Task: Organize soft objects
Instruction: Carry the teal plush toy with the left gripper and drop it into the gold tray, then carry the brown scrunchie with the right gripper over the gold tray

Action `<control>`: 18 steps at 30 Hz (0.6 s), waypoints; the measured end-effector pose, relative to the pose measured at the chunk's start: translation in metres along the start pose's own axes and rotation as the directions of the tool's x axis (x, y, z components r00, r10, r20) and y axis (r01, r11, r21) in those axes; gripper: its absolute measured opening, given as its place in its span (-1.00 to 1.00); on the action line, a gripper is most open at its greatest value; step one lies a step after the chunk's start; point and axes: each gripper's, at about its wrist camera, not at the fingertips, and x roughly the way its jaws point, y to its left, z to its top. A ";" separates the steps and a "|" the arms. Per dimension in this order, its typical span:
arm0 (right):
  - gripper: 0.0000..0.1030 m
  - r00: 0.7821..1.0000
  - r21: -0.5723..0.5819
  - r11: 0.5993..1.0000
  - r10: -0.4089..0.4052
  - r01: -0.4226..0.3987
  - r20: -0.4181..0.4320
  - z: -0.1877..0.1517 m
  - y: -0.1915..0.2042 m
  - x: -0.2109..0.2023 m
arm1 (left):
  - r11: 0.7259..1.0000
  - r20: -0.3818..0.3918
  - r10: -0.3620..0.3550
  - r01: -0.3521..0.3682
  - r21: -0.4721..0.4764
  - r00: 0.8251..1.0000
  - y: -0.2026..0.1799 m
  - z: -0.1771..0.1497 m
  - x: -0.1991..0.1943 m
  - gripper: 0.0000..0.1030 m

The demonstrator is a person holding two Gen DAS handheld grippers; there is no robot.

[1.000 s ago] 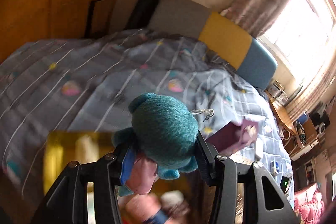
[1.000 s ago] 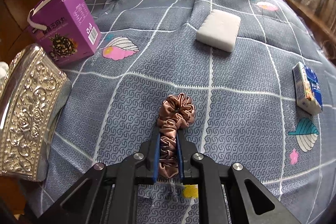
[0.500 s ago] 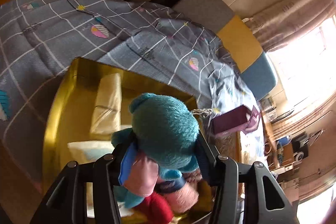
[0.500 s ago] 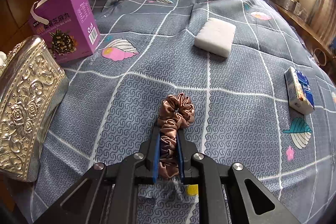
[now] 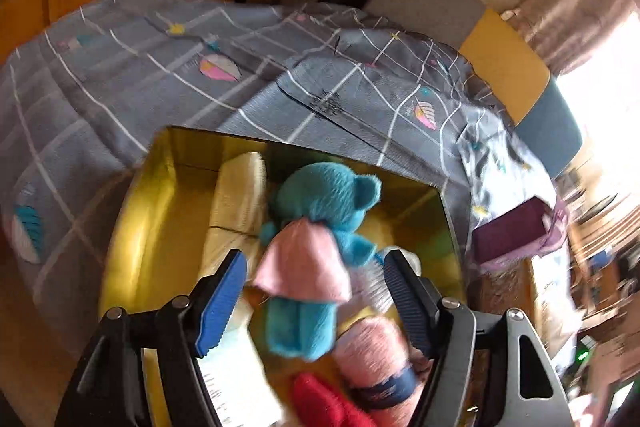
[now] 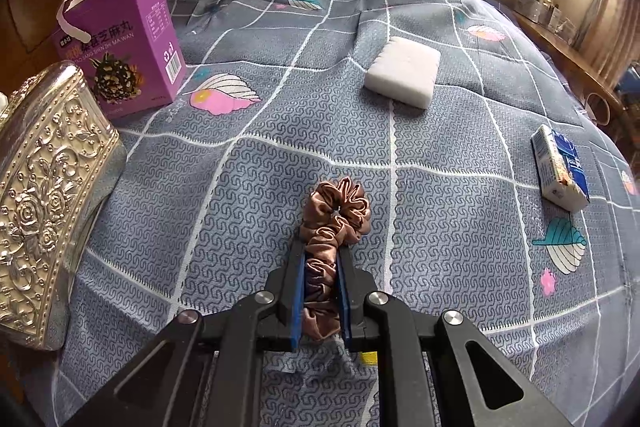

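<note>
While our left hand-held gripper (image 5: 312,291) gapes over the teal plush bear (image 5: 320,227) inside the gold box (image 5: 132,227), our right hand-held gripper (image 6: 322,291) pinches the brown scrunchie (image 6: 334,223) above the bed (image 6: 440,187), leaving it unboxed.

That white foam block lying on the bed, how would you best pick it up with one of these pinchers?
Grip the white foam block across its shorter width, coming straight down from above. It lies flat on the bedspread with bare fabric on every side, so the fingers can slip down both long edges. It looks soft, so a light squeeze at the middle should do.
</note>
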 end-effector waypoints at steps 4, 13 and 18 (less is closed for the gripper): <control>-0.72 1.000 0.008 1.000 0.004 -0.004 0.009 -0.001 -0.001 -0.001 | 0.989 0.075 0.078 -0.086 0.116 0.994 -0.013 -0.019 -0.022 0.40; -0.72 1.000 0.019 1.000 -0.004 0.004 0.029 -0.003 -0.001 -0.003 | 0.965 0.183 0.112 -0.151 0.213 0.977 -0.040 -0.055 -0.057 0.40; -0.72 0.999 0.010 1.000 -0.029 0.029 0.041 -0.005 0.005 -0.003 | 0.946 0.235 0.139 -0.199 0.257 0.962 -0.056 -0.072 -0.070 0.40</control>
